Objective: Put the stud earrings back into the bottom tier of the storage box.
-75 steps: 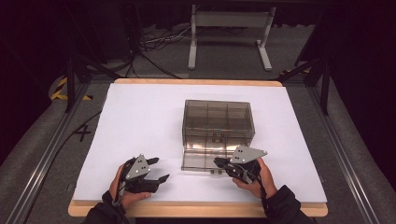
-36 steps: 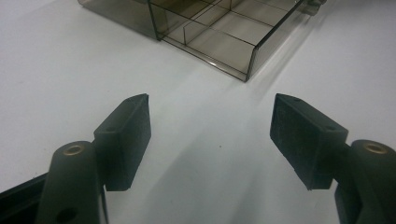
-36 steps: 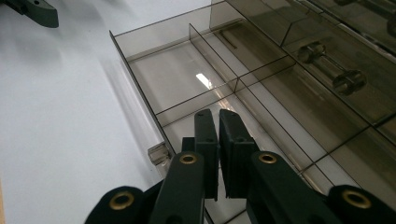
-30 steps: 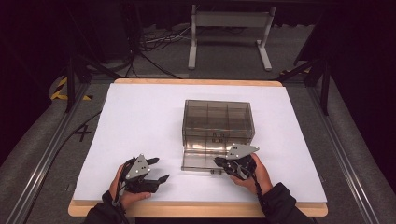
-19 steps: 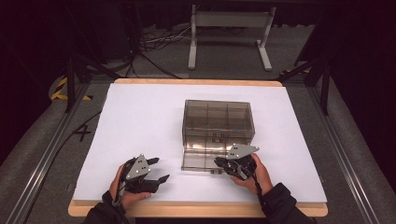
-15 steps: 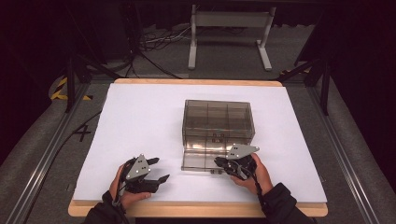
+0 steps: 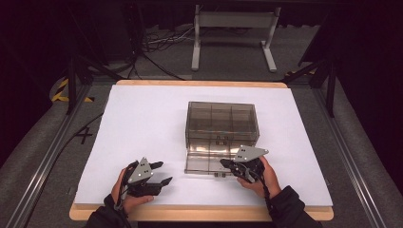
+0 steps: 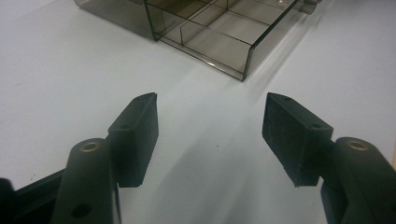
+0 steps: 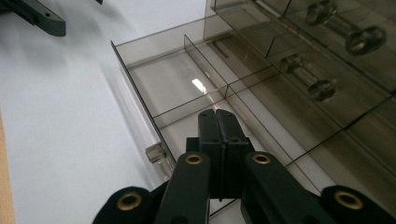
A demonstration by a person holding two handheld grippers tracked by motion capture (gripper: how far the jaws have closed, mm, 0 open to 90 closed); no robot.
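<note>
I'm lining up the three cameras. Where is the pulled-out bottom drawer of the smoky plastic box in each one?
High view: the drawer juts from the box's near side, centre, just left of the right gripper.
Left gripper view: top centre, beyond the open jaws.
Right gripper view: centre, directly ahead of the shut jaws.
Shared landmark: the drawer's inner dividers.

Left tool (image 7: 160,173) rests with jaws spread wide; right tool (image 7: 224,164) has jaws pressed together.

Around the table

A white metal stand (image 7: 234,33) stood beyond the table's (image 7: 142,123) far edge, cables (image 7: 159,42) lying on the floor.
</note>
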